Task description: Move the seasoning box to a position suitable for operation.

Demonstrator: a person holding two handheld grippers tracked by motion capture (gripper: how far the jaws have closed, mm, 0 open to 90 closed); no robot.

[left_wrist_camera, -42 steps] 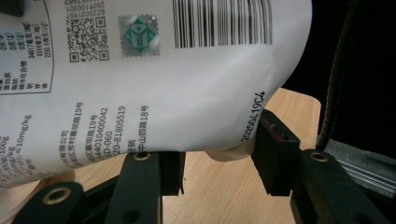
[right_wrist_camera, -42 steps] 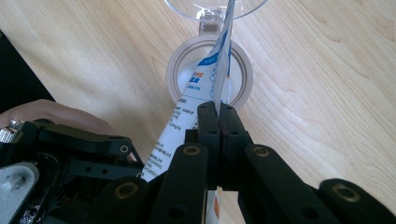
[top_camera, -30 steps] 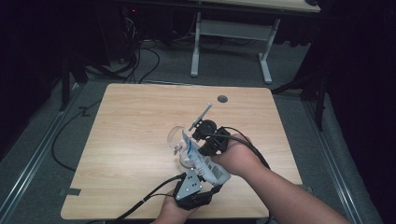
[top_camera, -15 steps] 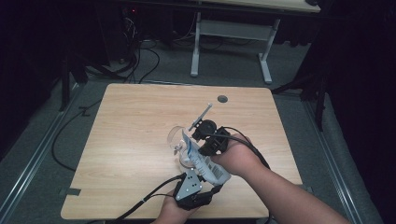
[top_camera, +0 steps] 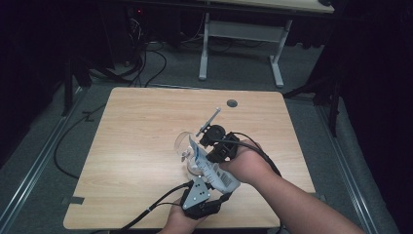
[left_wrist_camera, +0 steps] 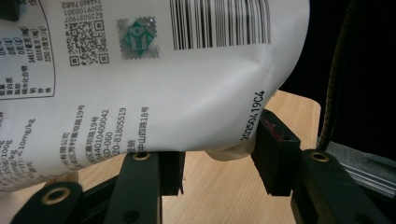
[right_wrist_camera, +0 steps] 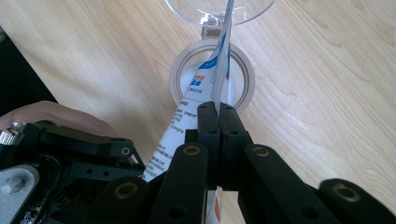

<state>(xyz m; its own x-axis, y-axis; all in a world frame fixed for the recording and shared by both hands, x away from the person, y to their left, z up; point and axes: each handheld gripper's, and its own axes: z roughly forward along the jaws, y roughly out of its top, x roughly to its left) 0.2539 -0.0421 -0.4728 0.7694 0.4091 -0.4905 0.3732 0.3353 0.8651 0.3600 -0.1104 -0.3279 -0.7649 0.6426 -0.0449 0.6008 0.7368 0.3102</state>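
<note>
A white printed plastic pouch slants above the light wooden table, at about 5 o'clock from its middle. The left gripper has its fingers clamped on the pouch's bulging lower end (barcode side up). The right gripper has its fingers pinched tight on the pouch's thin edge, above a clear round container.

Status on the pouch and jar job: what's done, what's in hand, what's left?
Done: the jar stands on the table, its clear lid flipped open. In hand: the left gripper holds the white pouch by its bottom, and the right gripper pinches its upper edge, top tilted over the jar mouth. Left, probably: opening or emptying the pouch; nothing visibly pours yet.
</note>
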